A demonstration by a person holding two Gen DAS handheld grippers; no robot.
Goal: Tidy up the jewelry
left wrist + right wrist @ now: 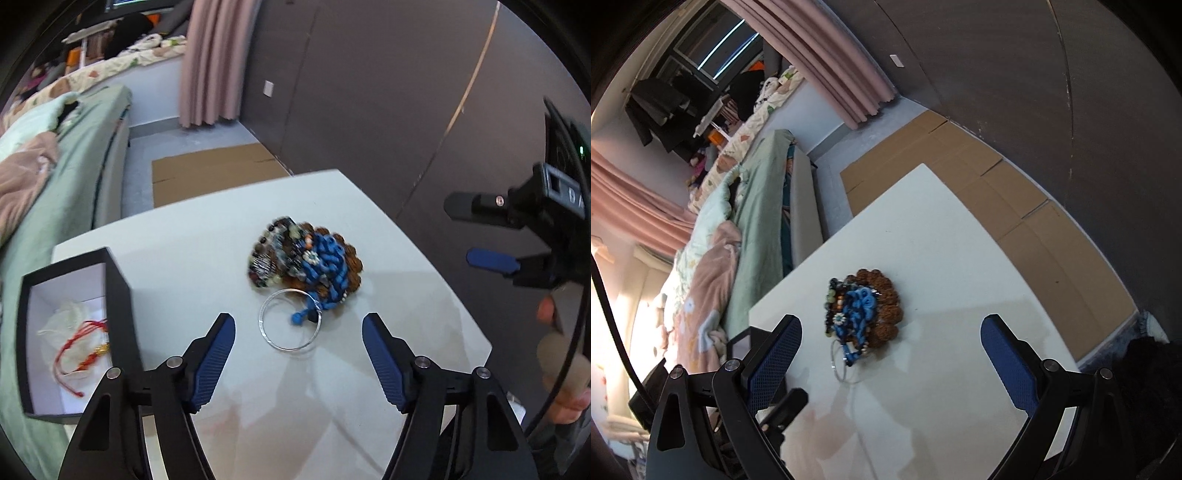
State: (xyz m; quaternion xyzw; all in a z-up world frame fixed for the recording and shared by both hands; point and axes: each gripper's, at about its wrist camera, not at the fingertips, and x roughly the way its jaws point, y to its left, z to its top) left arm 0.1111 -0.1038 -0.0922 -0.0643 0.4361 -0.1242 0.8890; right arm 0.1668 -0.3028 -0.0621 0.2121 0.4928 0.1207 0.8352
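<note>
A pile of bead and cord bracelets (306, 266) lies in the middle of the white table (184, 258), with a blue knotted cord on top. A thin silver bangle (291, 348) leans on its near edge. My left gripper (298, 318) hovers just in front of the pile, open, with the bangle between its fingers but untouched. The right wrist view shows the same pile (864, 310) and bangle (834, 363). My right gripper (892, 319) is open and empty above the table, right of the pile. It also shows at the right edge of the left wrist view (461, 230).
An open black box (118, 295) stands at the table's left edge. It holds a red cord bracelet (74, 350) and a white pouch (70, 317). A bed (74, 147) runs along the left. Cardboard (960, 177) covers the floor beyond the table, and a dark wall (369, 92) rises behind.
</note>
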